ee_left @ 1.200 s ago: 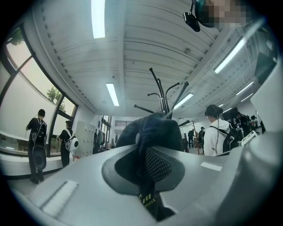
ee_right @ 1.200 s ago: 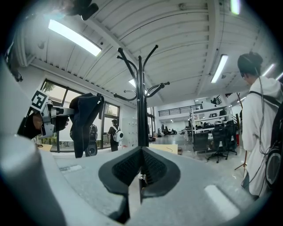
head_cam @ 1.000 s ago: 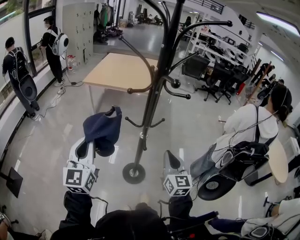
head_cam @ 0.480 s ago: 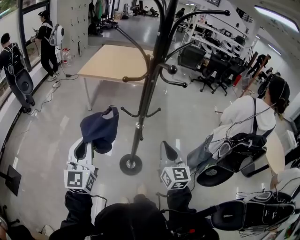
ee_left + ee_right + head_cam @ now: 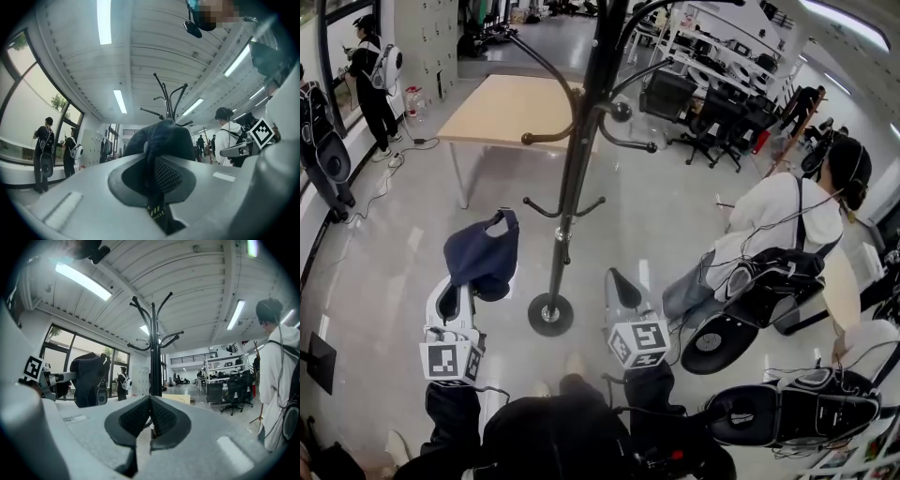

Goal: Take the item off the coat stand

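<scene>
A black coat stand (image 5: 572,187) rises mid-floor on a round base (image 5: 550,314), and its hooks are bare. A navy blue cloth item, like a cap (image 5: 483,258), hangs clear to the left of the pole with my left gripper (image 5: 455,295) shut on it. In the left gripper view the navy item (image 5: 161,140) bulges over the closed pads (image 5: 166,176), with the stand's top (image 5: 168,101) behind it. My right gripper (image 5: 619,286) is shut and empty, to the right of the base. The right gripper view has the stand (image 5: 153,352) straight ahead and the navy item (image 5: 89,378) at left.
A wooden table (image 5: 506,108) stands behind the coat stand. A person in white (image 5: 778,225) crouches at right beside black gear (image 5: 797,412) on the floor. Two people (image 5: 370,70) stand by the left windows. Office chairs (image 5: 712,141) and shelves fill the back right.
My left gripper has sunk a little with the navy item still in it. The right gripper has kept its place. The head view has shifted slightly.
</scene>
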A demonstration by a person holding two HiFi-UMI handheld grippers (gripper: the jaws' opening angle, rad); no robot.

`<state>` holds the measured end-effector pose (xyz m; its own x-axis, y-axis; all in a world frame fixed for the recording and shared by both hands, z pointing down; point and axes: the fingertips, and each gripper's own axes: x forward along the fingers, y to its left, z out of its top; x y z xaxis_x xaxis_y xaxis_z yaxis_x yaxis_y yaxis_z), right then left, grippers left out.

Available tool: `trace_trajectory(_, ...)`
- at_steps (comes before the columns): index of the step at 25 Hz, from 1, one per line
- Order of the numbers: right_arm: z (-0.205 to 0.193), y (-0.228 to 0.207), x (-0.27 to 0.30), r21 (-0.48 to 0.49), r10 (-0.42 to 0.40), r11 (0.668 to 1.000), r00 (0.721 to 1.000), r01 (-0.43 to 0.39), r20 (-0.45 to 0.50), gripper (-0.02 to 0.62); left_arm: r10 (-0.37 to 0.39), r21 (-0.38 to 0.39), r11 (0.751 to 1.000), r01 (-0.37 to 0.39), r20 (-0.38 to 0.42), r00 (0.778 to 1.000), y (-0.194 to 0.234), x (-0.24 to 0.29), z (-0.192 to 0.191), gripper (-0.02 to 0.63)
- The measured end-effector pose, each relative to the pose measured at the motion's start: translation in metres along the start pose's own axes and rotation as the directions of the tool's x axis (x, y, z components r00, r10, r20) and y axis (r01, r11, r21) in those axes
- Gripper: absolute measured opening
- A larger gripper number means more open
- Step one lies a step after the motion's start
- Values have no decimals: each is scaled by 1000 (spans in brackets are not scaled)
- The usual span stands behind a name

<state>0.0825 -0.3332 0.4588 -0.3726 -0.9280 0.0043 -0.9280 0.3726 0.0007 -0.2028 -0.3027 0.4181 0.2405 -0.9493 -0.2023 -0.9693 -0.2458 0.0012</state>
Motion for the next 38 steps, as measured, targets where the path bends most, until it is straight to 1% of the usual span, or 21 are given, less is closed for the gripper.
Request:
trace_trajectory(4, -6, 0, 0, 5, 1, 1000, 1000, -1, -4, 2, -6, 14, 1000, 6, -8, 1000, -4, 0, -17, 18)
trace_trajectory(8, -9, -4, -2, 14, 4, 1000, 1000, -4, -7, 2, -13, 13, 1000, 14, -25, 1000, -16, 0, -32, 18)
trace_trajectory(17, -24, -7, -8, 27, 14, 1000, 1000, -13, -27, 2, -25, 20, 999, 26, -34, 999, -27, 1, -50, 18)
trace_trajectory(24, -28, -6, -7, 19, 27, 999, 999, -27, -20, 2, -26, 21, 999, 27, -41, 999, -28, 4, -59, 18)
trace_trajectory(28, -29, -5, -6, 19, 34, 999, 999, -33, -21, 2, -34, 15, 999, 34, -48, 998, -31, 5, -55, 18)
trace_trajectory(32, -29, -1, -10, 23, 40, 999, 999, -39, -21, 2, -39, 18, 999, 39, -34, 999, -33, 0, -50, 18)
trace_trajectory(38, -27, 6, -14, 9, 53, 999, 998, -53, -24, 2, -32, 15, 999, 32, -37, 999, -34, -4, -38, 18)
